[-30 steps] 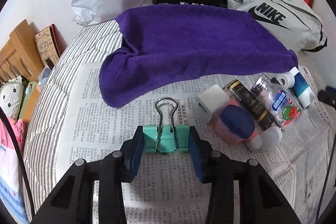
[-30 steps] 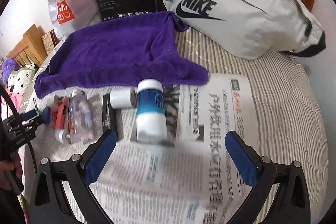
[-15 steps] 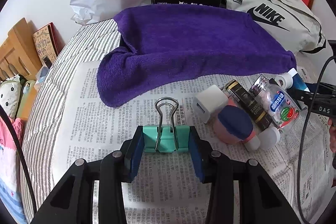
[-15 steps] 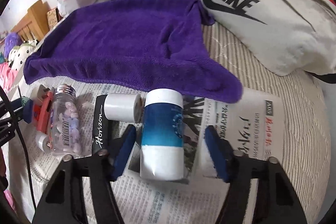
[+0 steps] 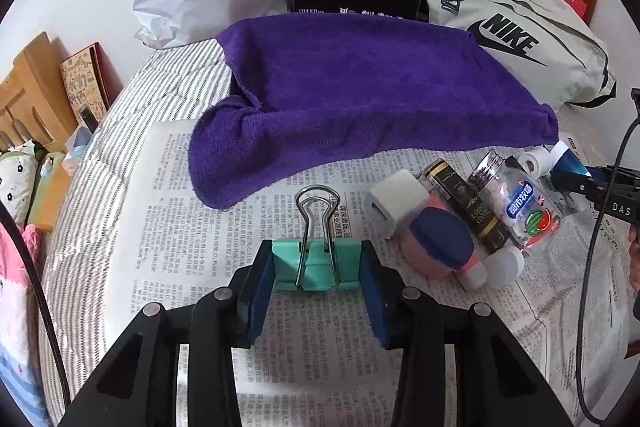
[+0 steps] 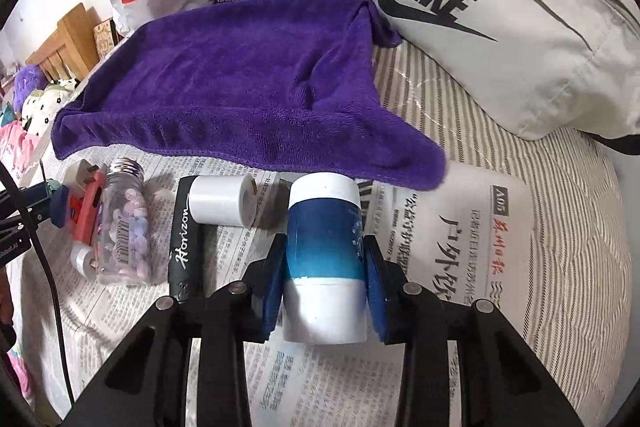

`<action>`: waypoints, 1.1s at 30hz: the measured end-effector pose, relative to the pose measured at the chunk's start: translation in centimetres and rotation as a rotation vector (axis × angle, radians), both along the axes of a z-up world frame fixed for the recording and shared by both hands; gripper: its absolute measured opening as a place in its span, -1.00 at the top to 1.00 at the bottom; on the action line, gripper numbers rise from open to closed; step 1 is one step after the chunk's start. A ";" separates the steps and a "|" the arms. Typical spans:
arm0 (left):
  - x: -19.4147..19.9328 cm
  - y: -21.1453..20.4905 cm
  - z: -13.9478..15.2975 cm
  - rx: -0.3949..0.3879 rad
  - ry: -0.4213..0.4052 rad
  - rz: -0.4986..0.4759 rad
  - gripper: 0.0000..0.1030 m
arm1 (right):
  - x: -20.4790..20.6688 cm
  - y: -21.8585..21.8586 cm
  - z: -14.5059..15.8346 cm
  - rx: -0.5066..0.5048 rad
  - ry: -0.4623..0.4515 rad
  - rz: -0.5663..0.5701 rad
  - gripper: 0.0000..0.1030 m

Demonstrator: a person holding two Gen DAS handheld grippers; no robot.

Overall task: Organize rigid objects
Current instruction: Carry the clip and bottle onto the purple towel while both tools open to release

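**Both grippers loaded, sorting barely begun**

Your right gripper now has the blue-and-white bottle clamped between its pads; the bottle lies on the newspaper, cap end pointing toward the purple towel. Your left gripper is closed on the teal binder clip, which sits on the newspaper just in front of the towel's edge.

The rest of the rigid objects lie in 1 loose cluster between the 2 grippers: a white tape roll, a black Horizon box, a clear candy bottle, a white charger plug, and a pink case with a blue lid. None looks sorted, and I cannot tell from these views where the things are meant to go. By my reading, 2 items are in hand and everything else remains.

Against the frame 1 second back: your right gripper stood wide open short of the bottle, and its jaws have just been closing until the pads meet the bottle's sides, with the gripper brought closer to it. Your left gripper and the clip sit just as they did, and the right gripper now shows at the right edge of the left wrist view.
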State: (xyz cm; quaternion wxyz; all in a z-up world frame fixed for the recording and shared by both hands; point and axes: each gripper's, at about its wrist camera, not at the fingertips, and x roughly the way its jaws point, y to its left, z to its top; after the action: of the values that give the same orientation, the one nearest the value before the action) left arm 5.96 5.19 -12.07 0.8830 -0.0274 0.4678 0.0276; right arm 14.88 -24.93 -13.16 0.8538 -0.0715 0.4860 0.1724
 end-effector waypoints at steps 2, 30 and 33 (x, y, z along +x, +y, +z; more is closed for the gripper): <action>-0.2 0.1 0.4 -0.006 -0.024 0.014 0.24 | -0.3 -0.2 0.4 0.002 -0.008 0.003 0.30; 3.5 1.5 6.7 -0.046 -0.127 0.001 0.24 | 0.9 0.9 5.1 0.076 -0.063 0.070 0.30; 5.2 1.4 6.9 -0.055 -0.128 -0.013 0.24 | 1.9 1.3 5.8 0.085 -0.073 0.071 0.30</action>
State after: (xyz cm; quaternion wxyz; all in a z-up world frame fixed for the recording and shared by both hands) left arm 11.11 6.58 -5.14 0.9101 -0.0502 0.4112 0.0071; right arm 16.83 -23.65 -7.35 0.8665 -0.0587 0.4439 0.2205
